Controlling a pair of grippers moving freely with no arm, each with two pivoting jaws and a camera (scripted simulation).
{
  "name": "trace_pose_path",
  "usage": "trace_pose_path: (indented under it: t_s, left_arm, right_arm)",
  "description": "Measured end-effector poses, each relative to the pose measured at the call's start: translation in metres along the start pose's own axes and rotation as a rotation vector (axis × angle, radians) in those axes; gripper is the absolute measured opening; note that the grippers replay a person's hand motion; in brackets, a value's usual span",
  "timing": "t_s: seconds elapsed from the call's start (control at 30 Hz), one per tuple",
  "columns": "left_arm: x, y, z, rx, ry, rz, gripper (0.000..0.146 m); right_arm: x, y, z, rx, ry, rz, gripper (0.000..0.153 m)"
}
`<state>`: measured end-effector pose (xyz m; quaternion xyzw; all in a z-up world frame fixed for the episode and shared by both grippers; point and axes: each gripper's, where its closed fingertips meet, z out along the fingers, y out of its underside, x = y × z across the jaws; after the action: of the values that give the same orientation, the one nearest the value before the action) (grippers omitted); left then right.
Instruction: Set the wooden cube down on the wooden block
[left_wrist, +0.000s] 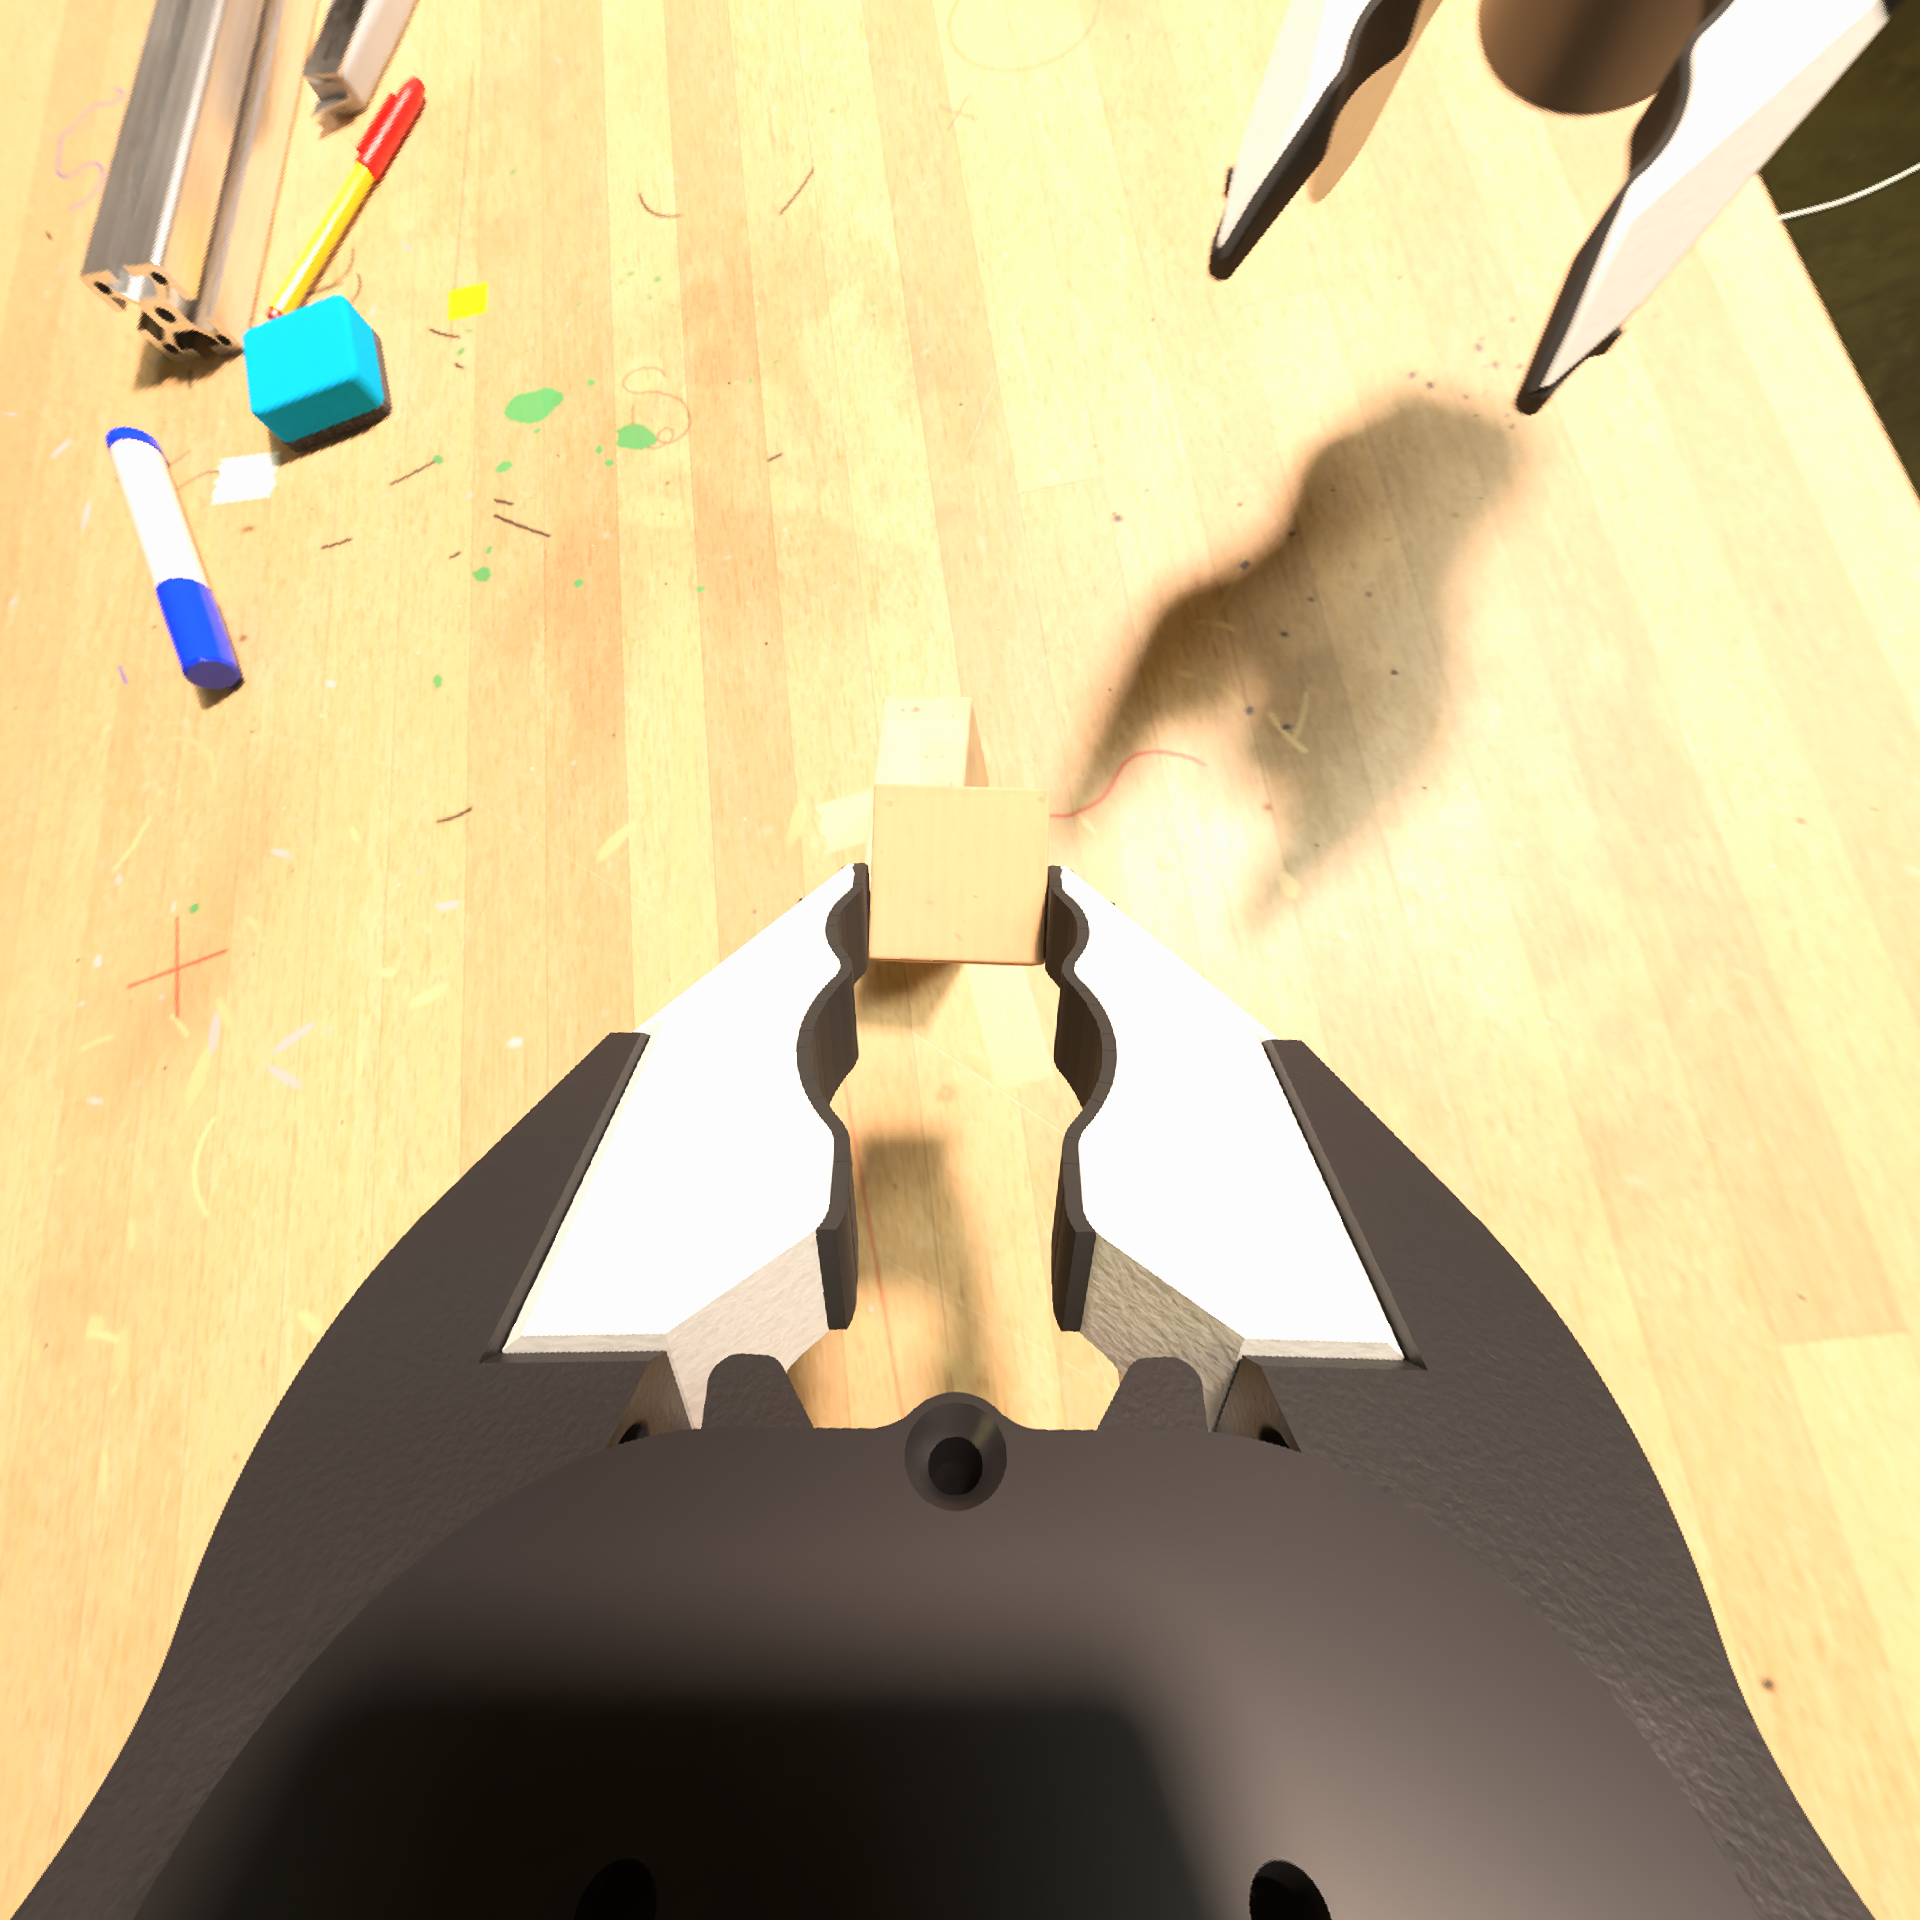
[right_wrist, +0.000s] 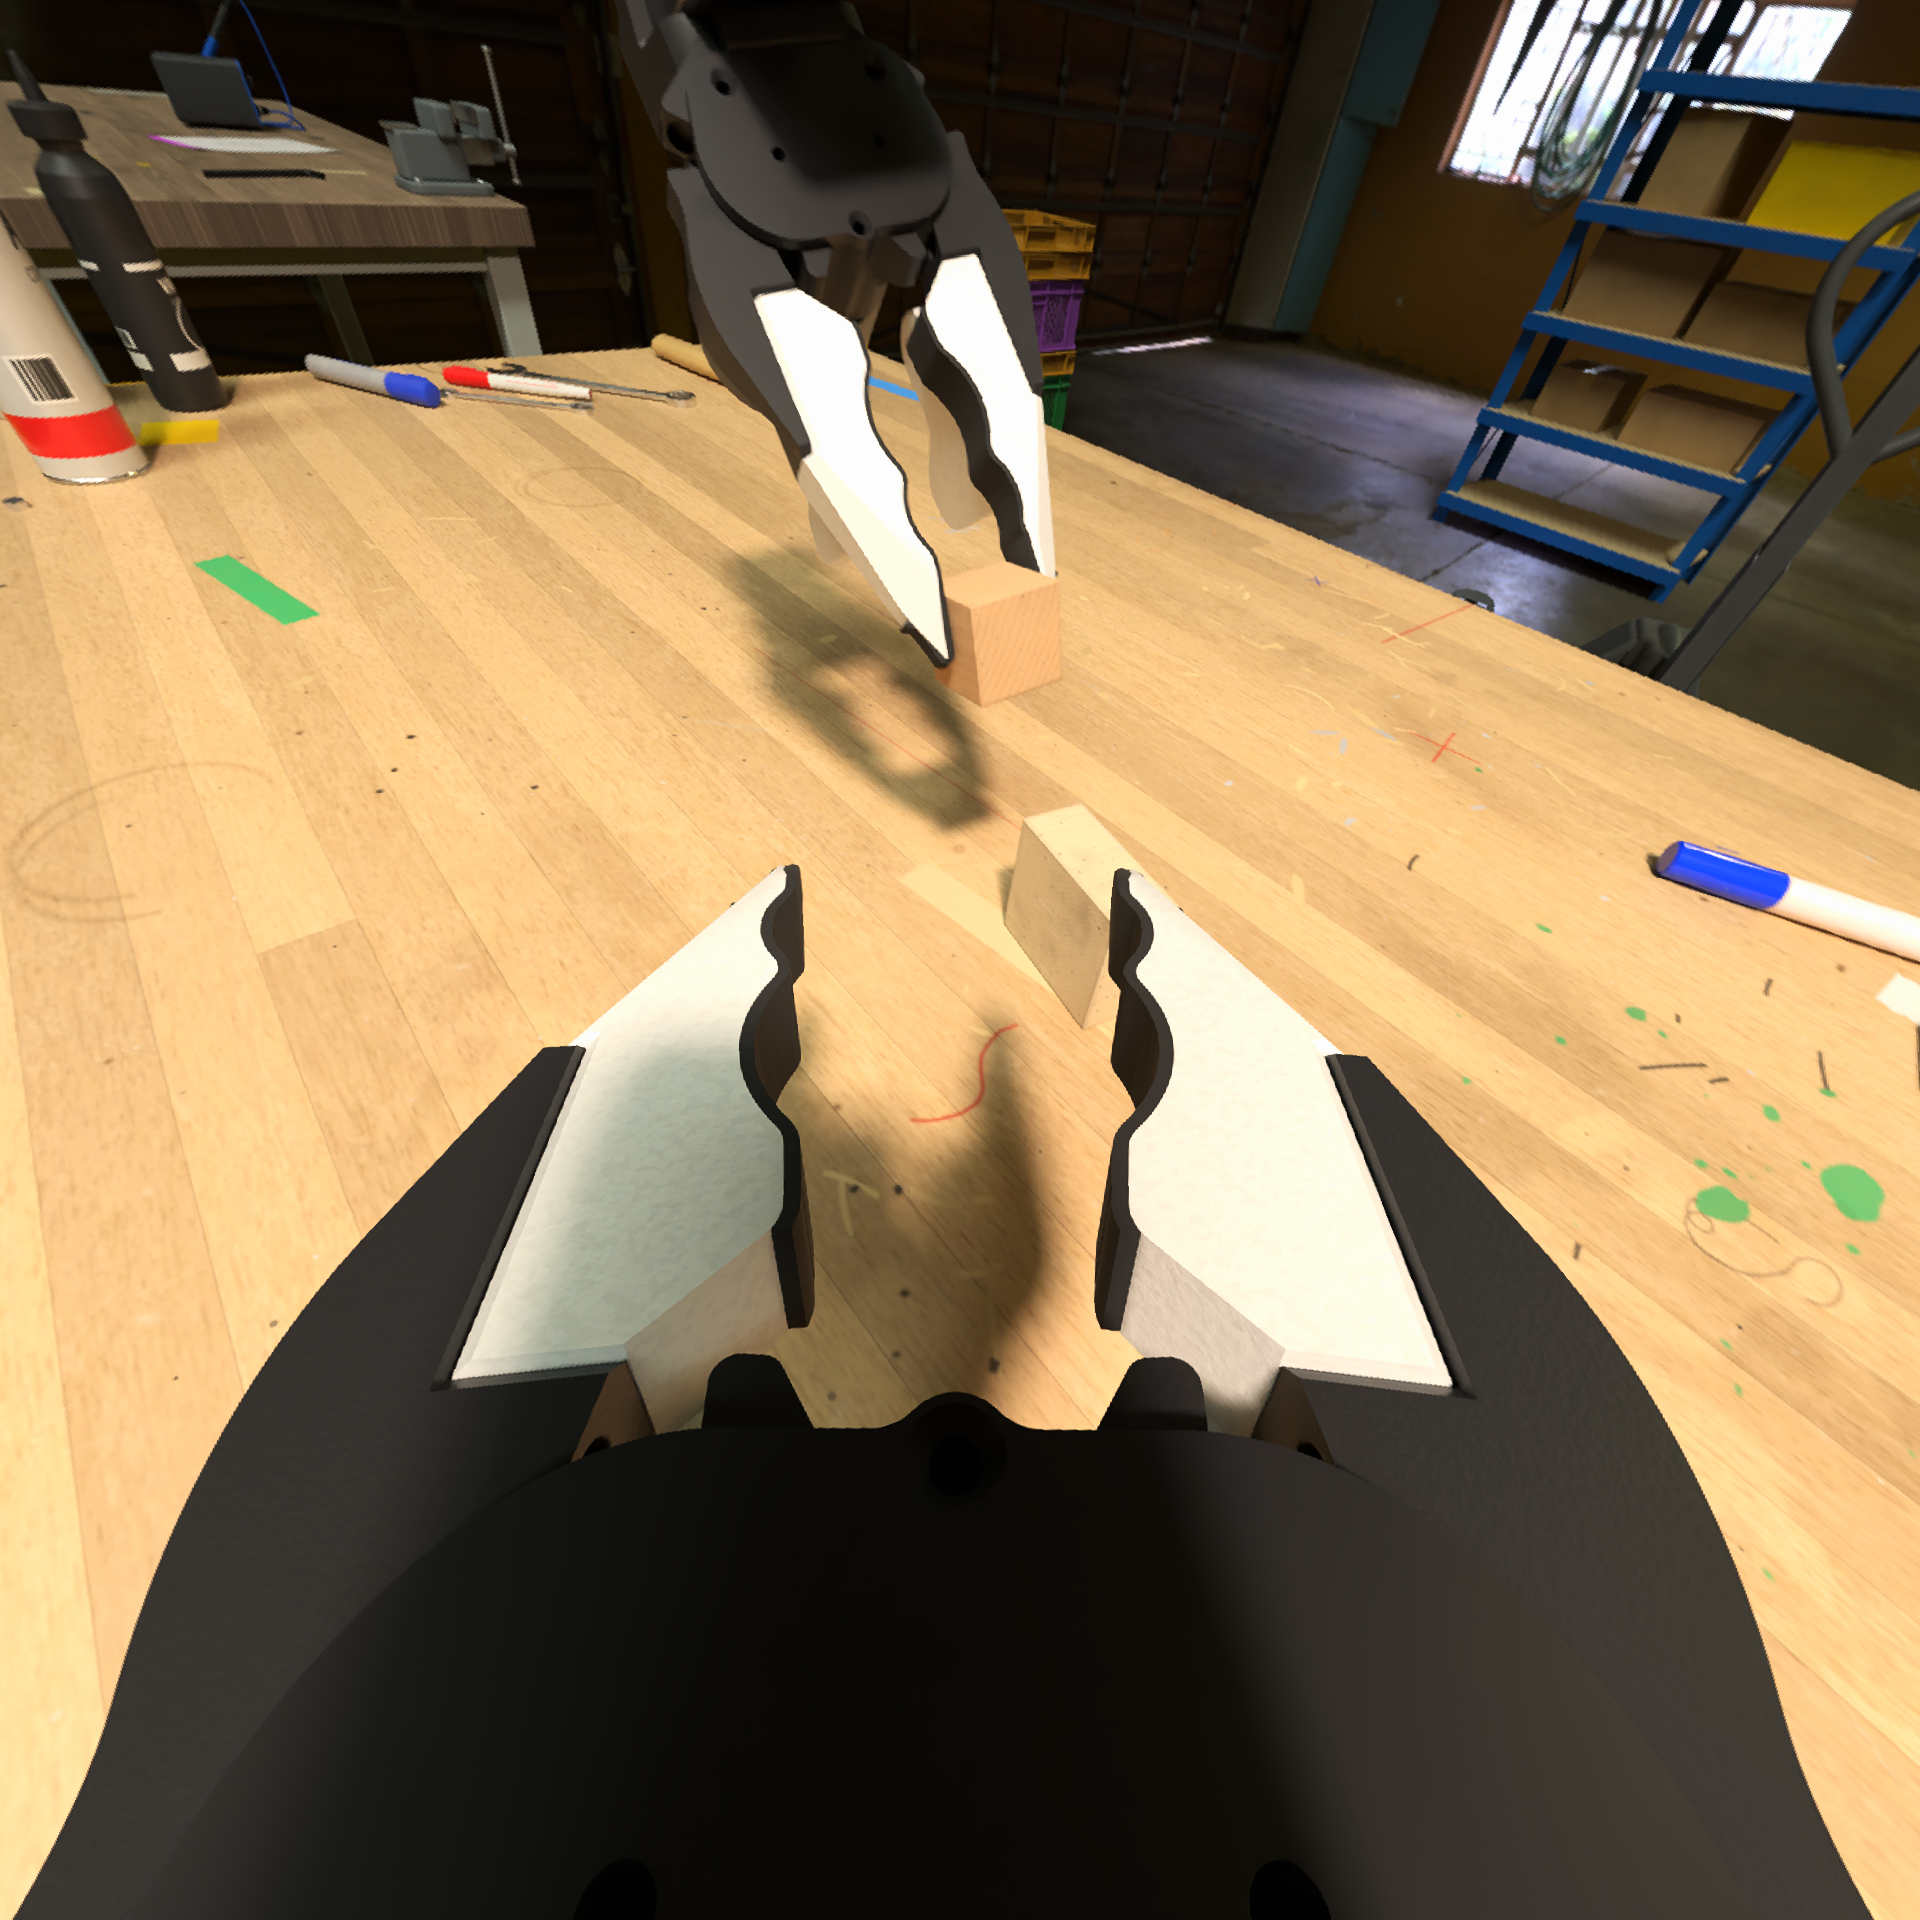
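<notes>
here the workbench (right_wrist: 416, 831) runs wide and pale under both tools, scribbled and paint-flecked. above it the left gripper (left_wrist: 956, 914) is clamped on the wooden cube (left_wrist: 958, 873), one finger pressed to each side face, and the cube rides clear of the boards; from the right wrist view that same left gripper (right_wrist: 997, 613) hangs tilted with the cube (right_wrist: 1003, 634) at its fingertips, its shadow cast below on the table. the right gripper (right_wrist: 956, 904) has its jaws spread with nothing between them, low near the table.

the wooden block (right_wrist: 1060, 914) lies flat on the bench, its long axis running away from the cube-carrying tool; in the left wrist view the wooden block (left_wrist: 925, 743) shows just beyond and below the cube, almost in line. so the coming move likely means a short advance forward and a descent, keeping the cube's faces square to the block's top. the empty tool is nearer the block but has no part in it.
</notes>
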<state>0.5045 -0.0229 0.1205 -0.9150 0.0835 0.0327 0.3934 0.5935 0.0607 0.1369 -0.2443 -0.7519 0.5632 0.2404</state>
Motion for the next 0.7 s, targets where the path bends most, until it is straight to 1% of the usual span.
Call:
trace_pose_path:
  t_s: [0.17,0.33,0.5,0.7]
  left_arm:
    - [-0.014,-0.003,0.032,-0.032,0.017,-0.005,0.033]
    - [-0.016,0.001,0.05,-0.082,0.027,-0.012,0.033]
    - [-0.015,0.007,0.058,-0.129,0.04,-0.014,0.033]
    - [-0.015,0.009,0.058,-0.152,0.061,-0.007,0.033]
  right_arm:
    - [0.008,0.002,-0.006,0.009,0.018,0.002,0.059]
    - [0.014,0.007,-0.011,0.007,0.033,0.02,0.059]
    - [0.018,0.008,-0.015,0.02,0.037,0.031,0.058]
    - [0.019,0.007,-0.017,0.027,0.038,0.03,0.058]
